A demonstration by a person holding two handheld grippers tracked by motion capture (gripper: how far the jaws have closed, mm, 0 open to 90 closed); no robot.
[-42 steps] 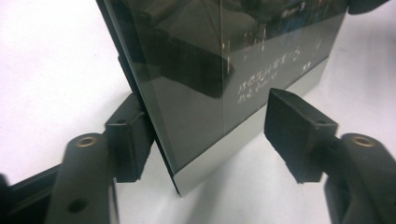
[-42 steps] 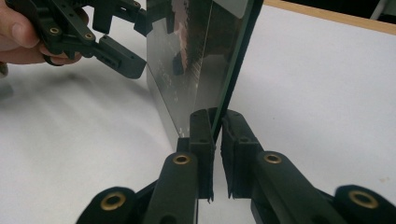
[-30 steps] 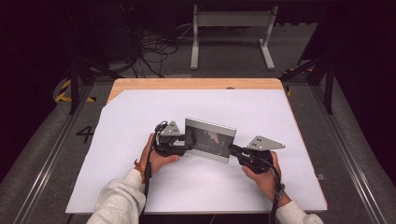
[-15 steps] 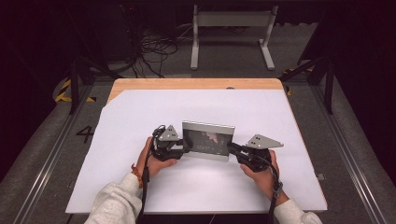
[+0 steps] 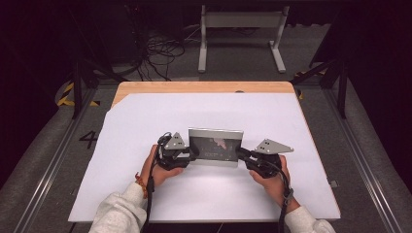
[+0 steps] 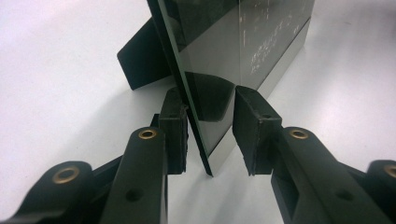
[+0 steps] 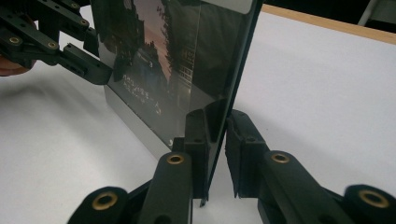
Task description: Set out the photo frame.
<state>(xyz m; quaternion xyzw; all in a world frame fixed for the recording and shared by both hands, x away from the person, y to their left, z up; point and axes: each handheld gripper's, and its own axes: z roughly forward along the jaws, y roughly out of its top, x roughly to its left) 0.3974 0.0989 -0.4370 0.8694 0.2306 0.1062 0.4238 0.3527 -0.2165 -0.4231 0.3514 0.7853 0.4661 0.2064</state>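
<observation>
Between your two grippers a picture frame [image 5: 215,147] stands upright on the white table cover [image 5: 145,121], its glass face towards you.

From the high view, your left gripper [image 5: 193,156] meets the frame's left edge and your right gripper [image 5: 239,154] its right edge; how the jaws sit on it cannot be read from there.

Your left gripper view settles one side: the frame's edge [image 6: 205,140] lies between the jaws, one pad just beside its rear face, the other standing clear of the glass with a visible gap. These jaws are apart and not pressing; they have just been closing around the edge. That view also shows the black easel stand [image 6: 140,60] behind the frame, resting on the cover.

Your right gripper view shows both pads against the frame [image 7: 177,70], one on the glass, one on the back: clamped on its edge. Farther off in it, your left gripper [image 7: 95,70] sits at the opposite edge.

Against the earlier high frames, the frame has turned slightly to face you more squarely, and your left hand [image 5: 163,167] has shifted a little with it. Your right hand [image 5: 267,174] holds the same spot.
</observation>
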